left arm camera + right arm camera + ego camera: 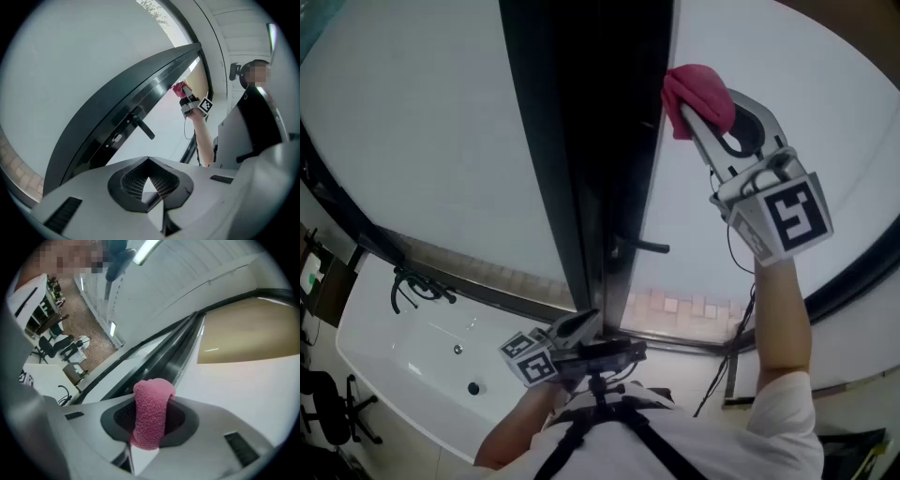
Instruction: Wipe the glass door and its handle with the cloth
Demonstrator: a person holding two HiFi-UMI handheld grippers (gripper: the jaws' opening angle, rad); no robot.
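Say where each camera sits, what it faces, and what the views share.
Head view: on the head, facing the glass door; shows the right tool raised with the pink cloth, its forearm, the left tool low.
Left gripper view: on the left tool, along its shut, empty jaws toward the door handle; right forearm beyond.
Right gripper view: on the right tool, along jaws shut on the cloth toward glass and frame.
Shared: cloth in all three; handle in head and left gripper views.

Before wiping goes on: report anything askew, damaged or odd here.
Nothing stands out. The pink cloth sits clamped in the right gripper near the dark frame of the glass door; the handle looks straight and intact; no cracks or spills show.
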